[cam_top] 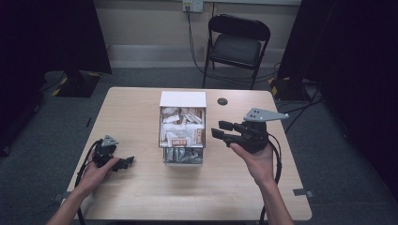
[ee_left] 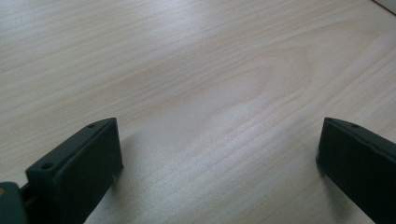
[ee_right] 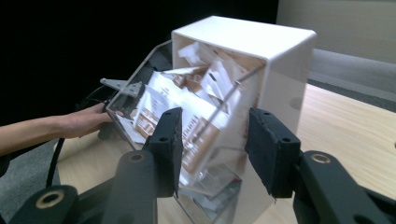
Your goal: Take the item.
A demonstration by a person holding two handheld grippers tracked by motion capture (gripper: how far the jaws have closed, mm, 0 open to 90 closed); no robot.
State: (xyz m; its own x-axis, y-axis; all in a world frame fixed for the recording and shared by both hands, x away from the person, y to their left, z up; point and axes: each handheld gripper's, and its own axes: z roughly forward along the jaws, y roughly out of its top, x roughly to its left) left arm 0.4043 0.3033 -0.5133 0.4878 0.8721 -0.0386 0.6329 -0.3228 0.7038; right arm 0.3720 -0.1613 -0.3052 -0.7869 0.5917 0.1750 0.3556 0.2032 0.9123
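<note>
My fingers (ee_right: 170, 140) are matte black. The bench (cam_top: 141, 187) under me is pale wood with fine wavy grain. The box (cam_top: 182, 99) is white with a clear front, its packets (cam_top: 180, 136) white and brown. My top plate (cam_top: 264, 114) is grey.

My left gripper (cam_top: 123, 163) and right gripper (cam_top: 221, 130) are matte black, each topped by a grey three-cornered plate (cam_top: 264, 114) with small holes. Black cables (cam_top: 278, 161) trail back. The jaws are flat, rectangular, screw-holed. My forearms are bare, unsleeved.
</note>
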